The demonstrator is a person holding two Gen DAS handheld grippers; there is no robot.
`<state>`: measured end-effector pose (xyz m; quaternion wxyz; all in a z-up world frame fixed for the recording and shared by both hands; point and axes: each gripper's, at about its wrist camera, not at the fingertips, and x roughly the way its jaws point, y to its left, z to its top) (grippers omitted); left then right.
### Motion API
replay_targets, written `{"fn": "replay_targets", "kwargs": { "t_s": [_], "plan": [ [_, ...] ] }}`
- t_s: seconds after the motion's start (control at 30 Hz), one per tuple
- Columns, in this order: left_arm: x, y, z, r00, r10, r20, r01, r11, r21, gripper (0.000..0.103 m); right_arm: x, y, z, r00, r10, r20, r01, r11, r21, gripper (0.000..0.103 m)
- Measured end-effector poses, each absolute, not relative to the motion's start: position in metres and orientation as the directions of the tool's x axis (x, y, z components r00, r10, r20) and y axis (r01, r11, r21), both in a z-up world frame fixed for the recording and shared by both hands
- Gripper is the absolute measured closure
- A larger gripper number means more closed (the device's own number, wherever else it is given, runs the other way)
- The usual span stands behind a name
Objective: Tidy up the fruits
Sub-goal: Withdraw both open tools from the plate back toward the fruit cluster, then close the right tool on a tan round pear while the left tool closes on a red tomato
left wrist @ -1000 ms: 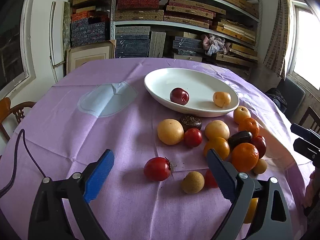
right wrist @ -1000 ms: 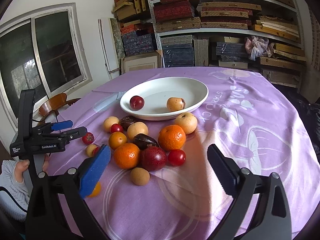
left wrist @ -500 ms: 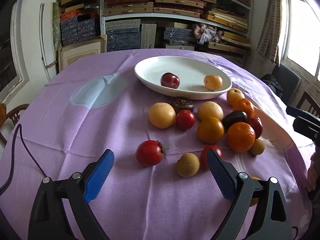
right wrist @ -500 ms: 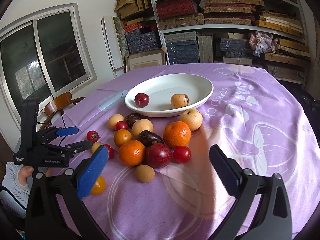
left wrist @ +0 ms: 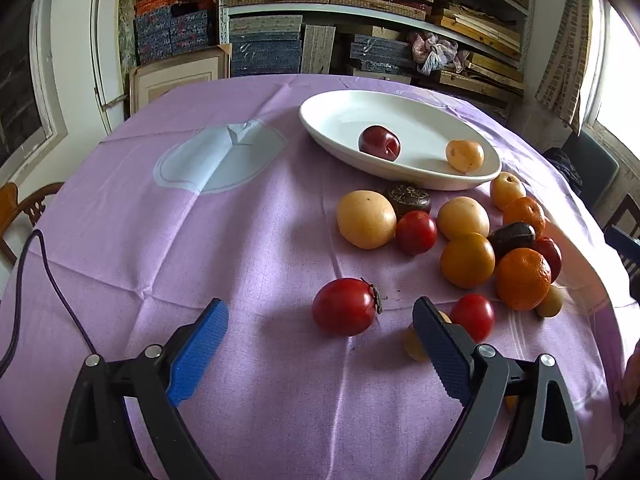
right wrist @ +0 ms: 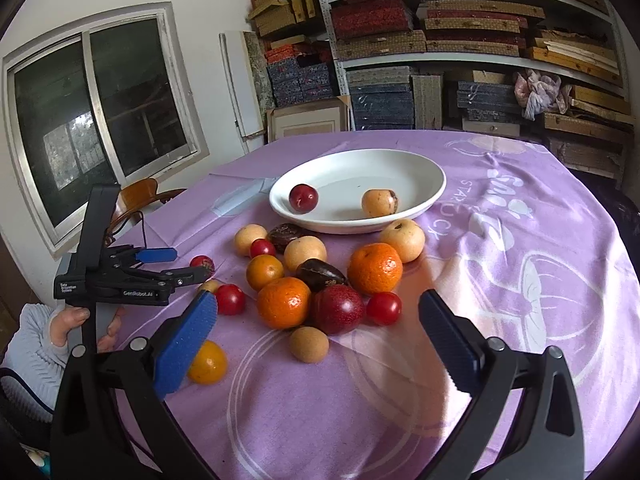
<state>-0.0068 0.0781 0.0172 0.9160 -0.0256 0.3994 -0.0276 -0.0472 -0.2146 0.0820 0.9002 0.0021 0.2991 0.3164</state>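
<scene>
**Left gripper closes in on the stemmed tomato**

Closer now than a second ago, the left gripper (left wrist: 320, 332) has advanced toward the loose fruit, so the red tomato (left wrist: 345, 306) with the dry stem sits just ahead, nearly between its wide-open, empty fingers. A tan round fruit (left wrist: 412, 345) lies partly hidden behind its right finger, with a smaller red tomato (left wrist: 472, 316) just beyond. The right gripper (right wrist: 318, 330) hangs open and empty above the pile, an orange (right wrist: 283, 302) and a dark red fruit (right wrist: 338, 309) ahead of it. Far ahead of both, the white bowl (left wrist: 320, 114) on the worktop holds only two fruits, so most sorting remains. Judging by the alignment, the tomato is the next pick.
</scene>
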Motion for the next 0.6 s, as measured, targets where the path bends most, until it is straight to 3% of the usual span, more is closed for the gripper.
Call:
{"fn": "replay_targets", "kwargs": {
  "t_s": [0.13, 0.33, 0.4, 0.47, 0.6],
  "plan": [
    [-0.006, 0.079, 0.017, 0.677, -0.083, -0.731, 0.031, 0.996, -0.084, 0.009, -0.044, -0.202, 0.071, 0.656, 0.467, -0.593, -0.535, 0.842, 0.071, 0.004],
    [-0.003, 0.085, 0.015, 0.664, -0.06, -0.745, -0.008, 0.996, -0.087, 0.003, -0.041, -0.198, 0.064, 0.588, 0.535, -0.606, -0.603, 0.79, 0.113, 0.006],
    [-0.001, 0.088, 0.013, 0.658, -0.058, -0.751, -0.021, 0.995, -0.094, 0.003, -0.045, -0.19, 0.062, 0.553, 0.563, -0.615, -0.646, 0.755, 0.111, 0.016],
    [-0.001, 0.09, 0.012, 0.654, -0.057, -0.754, -0.026, 0.995, -0.098, 0.003, -0.043, -0.184, 0.059, 0.523, 0.56, -0.642, -0.66, 0.743, 0.111, 0.038],
    [0.0, 0.09, 0.012, 0.652, -0.053, -0.756, -0.026, 0.995, -0.091, 0.003, -0.036, -0.187, 0.055, 0.507, 0.564, -0.652, -0.64, 0.753, 0.154, 0.039]
  ]
}}
